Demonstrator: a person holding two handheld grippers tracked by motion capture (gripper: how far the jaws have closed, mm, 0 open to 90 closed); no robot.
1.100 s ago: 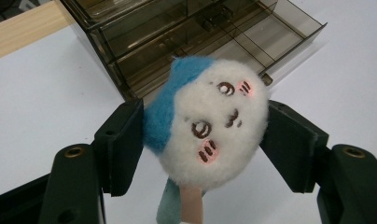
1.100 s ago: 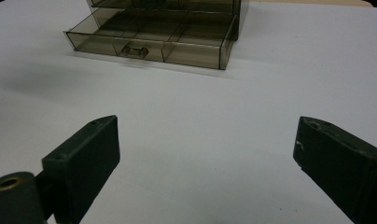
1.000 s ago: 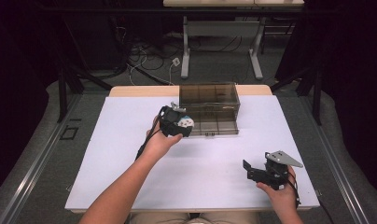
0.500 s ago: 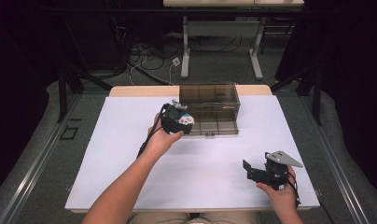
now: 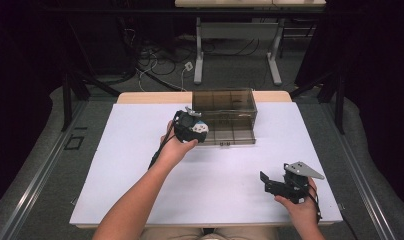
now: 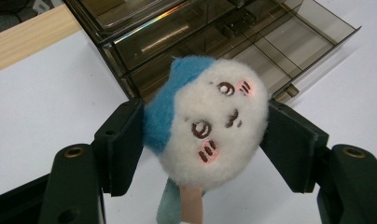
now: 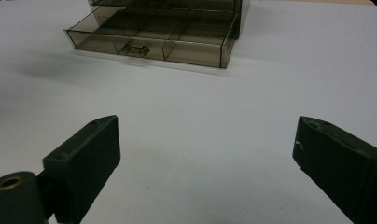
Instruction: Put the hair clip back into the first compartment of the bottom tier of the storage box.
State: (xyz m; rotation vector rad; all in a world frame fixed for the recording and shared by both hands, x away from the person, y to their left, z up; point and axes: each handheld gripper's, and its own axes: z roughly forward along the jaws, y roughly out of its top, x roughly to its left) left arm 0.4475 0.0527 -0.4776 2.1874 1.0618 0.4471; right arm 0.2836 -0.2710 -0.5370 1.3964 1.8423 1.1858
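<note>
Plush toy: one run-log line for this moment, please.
left gripper: shut on plush toy | drawer: open | right gripper: open, over table

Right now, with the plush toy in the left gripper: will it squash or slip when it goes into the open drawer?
The plush toy looks soft and fuzzy, so it probably squashes between the left gripper pads rather than slipping. It seems light for its size. Its rounded shape may roll a little once dropped in the open drawer.
</note>
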